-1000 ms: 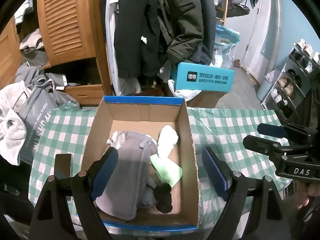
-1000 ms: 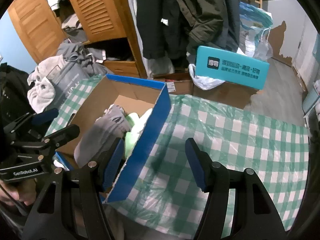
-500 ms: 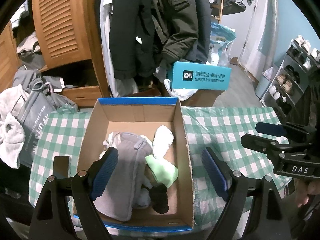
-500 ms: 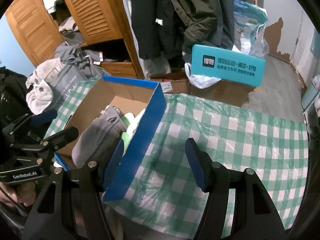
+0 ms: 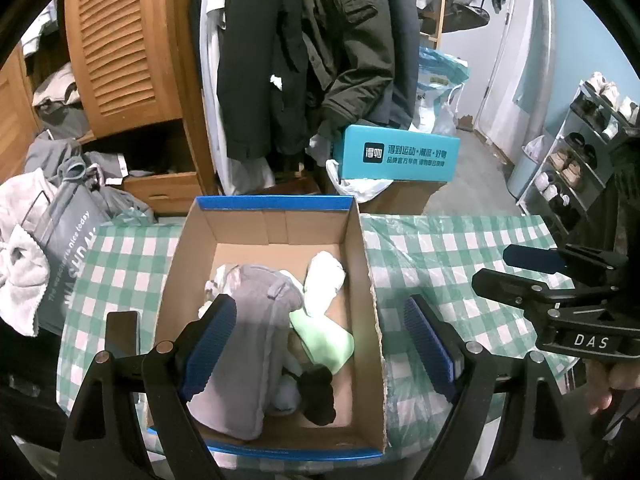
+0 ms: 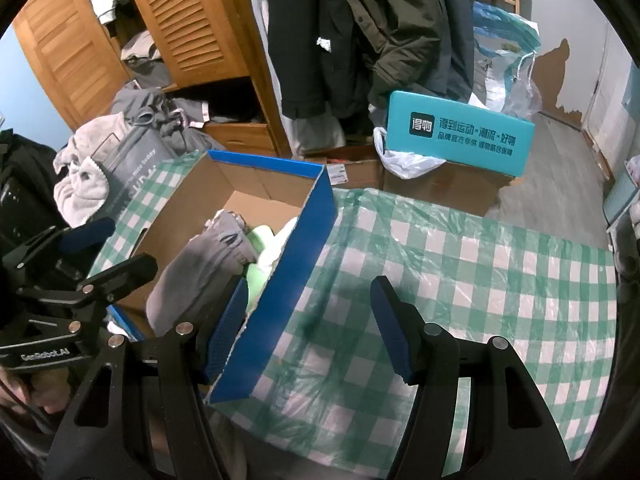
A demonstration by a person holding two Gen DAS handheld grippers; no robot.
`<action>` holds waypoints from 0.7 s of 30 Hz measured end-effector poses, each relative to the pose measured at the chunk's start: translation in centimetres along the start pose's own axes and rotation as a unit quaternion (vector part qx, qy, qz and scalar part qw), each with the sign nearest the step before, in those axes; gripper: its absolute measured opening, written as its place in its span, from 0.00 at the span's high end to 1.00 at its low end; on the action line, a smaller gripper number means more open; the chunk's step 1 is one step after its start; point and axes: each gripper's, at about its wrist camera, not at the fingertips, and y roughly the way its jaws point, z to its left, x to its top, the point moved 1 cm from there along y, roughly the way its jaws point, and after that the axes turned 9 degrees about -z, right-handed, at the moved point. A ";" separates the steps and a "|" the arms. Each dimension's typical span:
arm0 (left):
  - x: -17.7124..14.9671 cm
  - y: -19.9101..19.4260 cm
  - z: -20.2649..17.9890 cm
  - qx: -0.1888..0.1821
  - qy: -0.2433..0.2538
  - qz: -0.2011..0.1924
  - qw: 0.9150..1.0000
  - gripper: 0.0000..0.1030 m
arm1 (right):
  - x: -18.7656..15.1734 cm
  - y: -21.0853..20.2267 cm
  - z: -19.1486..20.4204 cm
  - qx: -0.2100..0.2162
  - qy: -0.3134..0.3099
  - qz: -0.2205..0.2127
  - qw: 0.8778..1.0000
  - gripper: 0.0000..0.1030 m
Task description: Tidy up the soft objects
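Table [image 5: 440, 256] under green-and-white check cloth with clear plastic film over it, film creased near the far edge. Cardboard box [image 5: 362, 280], blue outside, brown inside, on the cloth toward the left half. Inside: grey garment [image 5: 256, 332] lying long down the left side, mint green piece [image 5: 324, 338] at centre, white roll [image 5: 326, 280] behind it, black item [image 5: 318, 394] near the front wall, more white cloth showing under the grey at back left. Dark flat phone-like slab [image 5: 122, 338] on the cloth just left of the box.

Left gripper [image 5: 318, 350] above the box front, blue fingers spread wide, nothing between them. Right gripper [image 6: 308, 330] over the box's right wall and bare cloth, fingers likewise wide apart and empty.

Beyond the table: louvred wooden wardrobe [image 5: 120, 44] with doors open, dark coats [image 5: 304, 52] hanging, teal box [image 5: 400, 156] on brown cartons on the floor, white plastic bag [image 5: 356, 186] beside it. Left of table: grey tote [image 5: 70, 236] with pale towels [image 5: 20, 256] draped over. Far right: shoe rack [image 5: 576, 160] against a blue wall. Grey floor, patch of scraped wall [image 6: 560, 76] low down.
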 end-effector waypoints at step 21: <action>0.1 -0.2 -0.6 -0.008 0.003 0.005 1.000 0.15 | 0.0 0.0 0.1 0.000 -0.001 -0.001 1.000 0.39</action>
